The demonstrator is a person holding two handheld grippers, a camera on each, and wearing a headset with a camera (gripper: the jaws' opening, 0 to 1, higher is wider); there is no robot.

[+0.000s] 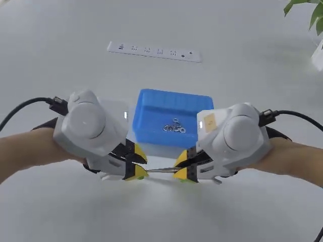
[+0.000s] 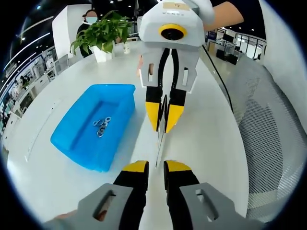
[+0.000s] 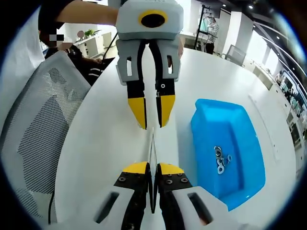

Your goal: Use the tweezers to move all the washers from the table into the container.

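White counter (image 1: 60, 212), open office (image 2: 240, 45) behind. Slim tweezers (image 1: 161, 170) crosswise, long axis running gripper to gripper: right gripper (image 1: 184, 167) clamped tight on one end, left gripper (image 1: 137, 164) part-open around the other tip. Visible washers (image 1: 174, 127) piled in blue container (image 1: 151, 108), just beyond both.

We are in an open-plan office: a mesh chair (image 3: 38, 120) by the white table (image 1: 242, 30) edge, desks (image 2: 232, 50) beyond, a potted plant (image 2: 98, 36).
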